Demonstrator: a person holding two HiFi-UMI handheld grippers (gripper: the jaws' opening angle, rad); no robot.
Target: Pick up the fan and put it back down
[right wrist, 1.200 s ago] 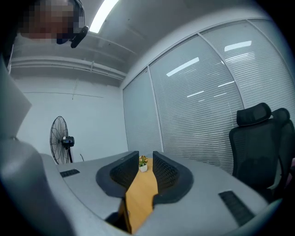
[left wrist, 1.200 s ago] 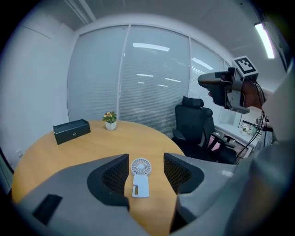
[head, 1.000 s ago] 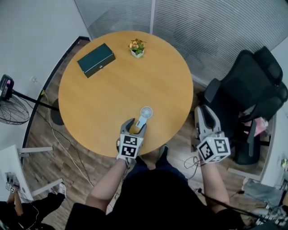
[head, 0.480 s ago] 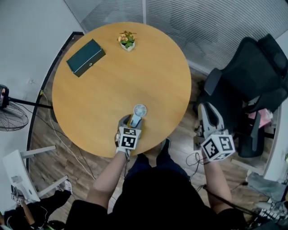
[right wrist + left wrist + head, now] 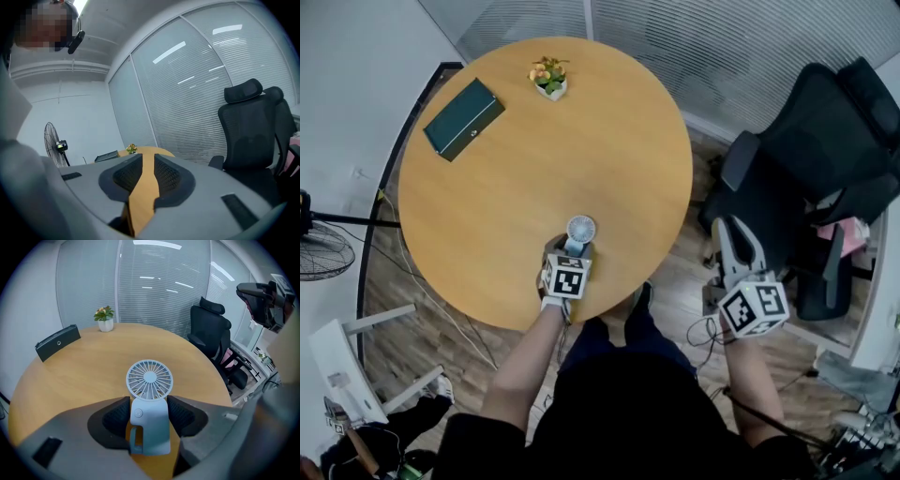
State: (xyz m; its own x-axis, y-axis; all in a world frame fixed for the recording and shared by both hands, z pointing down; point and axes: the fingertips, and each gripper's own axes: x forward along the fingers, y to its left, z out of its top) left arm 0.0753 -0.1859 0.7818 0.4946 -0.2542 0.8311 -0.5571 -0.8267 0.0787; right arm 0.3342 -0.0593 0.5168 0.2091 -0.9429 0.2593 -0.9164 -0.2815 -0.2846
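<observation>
A small pale-blue hand fan (image 5: 579, 230) lies flat on the round wooden table (image 5: 487, 187) near its front edge, round grille pointing away from me. My left gripper (image 5: 570, 247) points steeply down over it. In the left gripper view the fan (image 5: 149, 379) has its handle between the two pads, with the left gripper (image 5: 149, 411) open and a sliver of table showing beside the handle. My right gripper (image 5: 728, 236) hangs off the table's right side above the floor. In its own view the right gripper (image 5: 143, 174) has its jaws closing with nothing between them.
A dark green box (image 5: 463, 118) and a small potted plant (image 5: 548, 77) sit at the table's far side. A black office chair (image 5: 806, 169) stands just right of my right gripper. A floor fan (image 5: 319, 248) stands at the left, by the wall.
My left gripper has come down and forward over the fan, so its jaws now straddle the handle. The right gripper has shifted a little beside the chair.
</observation>
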